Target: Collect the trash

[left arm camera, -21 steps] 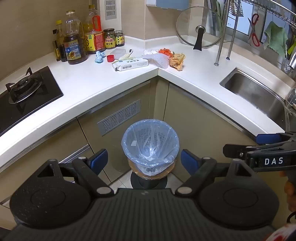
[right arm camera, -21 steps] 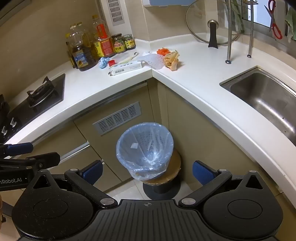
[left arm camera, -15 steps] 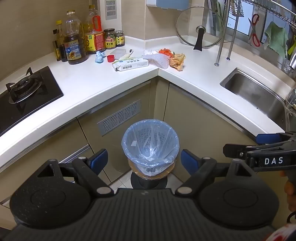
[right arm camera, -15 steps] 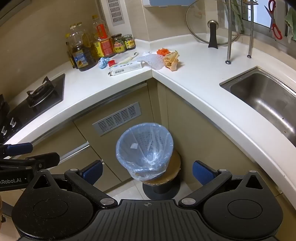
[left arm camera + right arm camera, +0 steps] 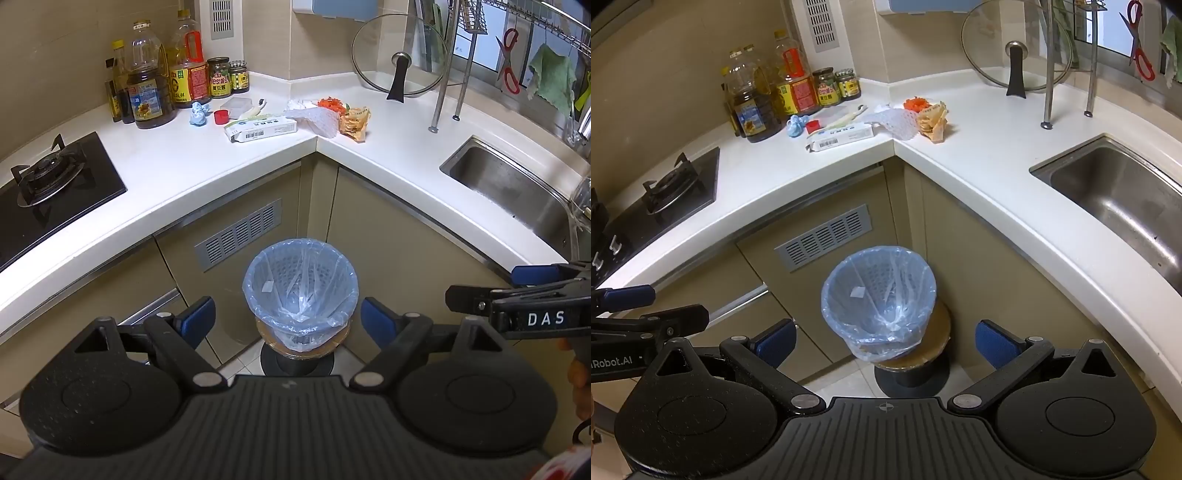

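White tabletop [image 5: 177,173] holds the trash: a long white paper box [image 5: 260,130], white mesh wrap [image 5: 320,119] and crumpled orange wrapper [image 5: 355,121]; you've grabbed nothing yet; both grippers' fingers [image 5: 195,318] are apart and empty above the blue-lined bin [image 5: 300,284]; next, reach up to the box.

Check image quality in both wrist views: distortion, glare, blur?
Left wrist: strong fisheye, counter edge bows; bright window top right, otherwise sharp. Right wrist: same bowing, dimmer and warmer, soft highlights in the sink; bin liner crisp, no motion blur.
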`<move>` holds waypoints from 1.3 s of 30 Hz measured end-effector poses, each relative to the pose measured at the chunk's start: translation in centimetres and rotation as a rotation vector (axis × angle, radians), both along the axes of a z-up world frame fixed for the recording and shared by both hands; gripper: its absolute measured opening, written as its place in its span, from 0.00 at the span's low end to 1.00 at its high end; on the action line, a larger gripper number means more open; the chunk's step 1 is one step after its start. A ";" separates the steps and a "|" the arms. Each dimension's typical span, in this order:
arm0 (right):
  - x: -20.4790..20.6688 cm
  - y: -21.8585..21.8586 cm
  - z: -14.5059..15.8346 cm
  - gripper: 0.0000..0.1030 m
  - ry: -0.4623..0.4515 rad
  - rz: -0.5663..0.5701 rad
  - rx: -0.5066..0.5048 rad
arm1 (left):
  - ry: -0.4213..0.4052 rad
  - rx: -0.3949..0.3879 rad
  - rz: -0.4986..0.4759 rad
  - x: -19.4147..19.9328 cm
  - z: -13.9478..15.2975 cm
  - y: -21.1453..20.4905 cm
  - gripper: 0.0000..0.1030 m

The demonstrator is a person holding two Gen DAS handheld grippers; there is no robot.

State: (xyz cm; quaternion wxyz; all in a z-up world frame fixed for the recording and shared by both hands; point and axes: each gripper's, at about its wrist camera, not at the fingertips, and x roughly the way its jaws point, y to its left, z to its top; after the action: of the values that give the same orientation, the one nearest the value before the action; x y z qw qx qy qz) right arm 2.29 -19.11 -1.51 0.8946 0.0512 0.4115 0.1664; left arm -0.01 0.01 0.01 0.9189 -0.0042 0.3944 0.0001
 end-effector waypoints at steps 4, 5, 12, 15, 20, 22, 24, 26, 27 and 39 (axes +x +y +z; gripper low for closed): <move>0.1 0.0 0.0 1.00 -0.001 0.000 -0.001 | 0.000 0.000 -0.001 0.0 0.0 0.0 0.82; 0.2 0.0 0.0 1.00 0.000 -0.001 -0.001 | 0.000 0.000 -0.001 0.0 0.0 0.0 0.82; 0.4 -0.2 0.0 1.00 -0.001 -0.001 -0.003 | 0.000 -0.001 -0.001 0.0 0.0 0.0 0.82; 0.4 -0.3 0.0 1.00 0.000 -0.001 -0.003 | 0.000 -0.002 -0.001 0.0 0.0 0.0 0.82; 0.4 -0.2 0.0 1.00 -0.001 0.000 -0.004 | 0.000 -0.002 0.000 0.0 0.0 0.0 0.82; 0.5 -0.2 0.0 1.00 0.000 0.001 -0.003 | 0.000 -0.002 0.000 0.0 0.0 0.0 0.82; 0.5 -0.2 0.0 1.00 -0.001 0.000 -0.004 | 0.000 -0.002 0.000 0.0 0.0 0.0 0.82; 0.5 -0.2 0.0 1.00 -0.001 0.000 -0.004 | 0.000 -0.002 0.000 0.0 0.0 0.0 0.82; 0.5 -0.2 0.0 1.00 -0.001 0.000 -0.004 | 0.000 -0.002 0.000 0.0 0.0 0.0 0.82; 0.8 -0.2 0.0 1.00 0.000 -0.001 -0.005 | 0.000 -0.003 0.000 0.0 0.0 0.0 0.82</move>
State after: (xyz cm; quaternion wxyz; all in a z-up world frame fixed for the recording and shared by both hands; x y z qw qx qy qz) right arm 3.07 -19.28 -1.47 0.8947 0.0493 0.4120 0.1651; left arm -0.02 0.01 0.02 0.9188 -0.0053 0.3946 -0.0005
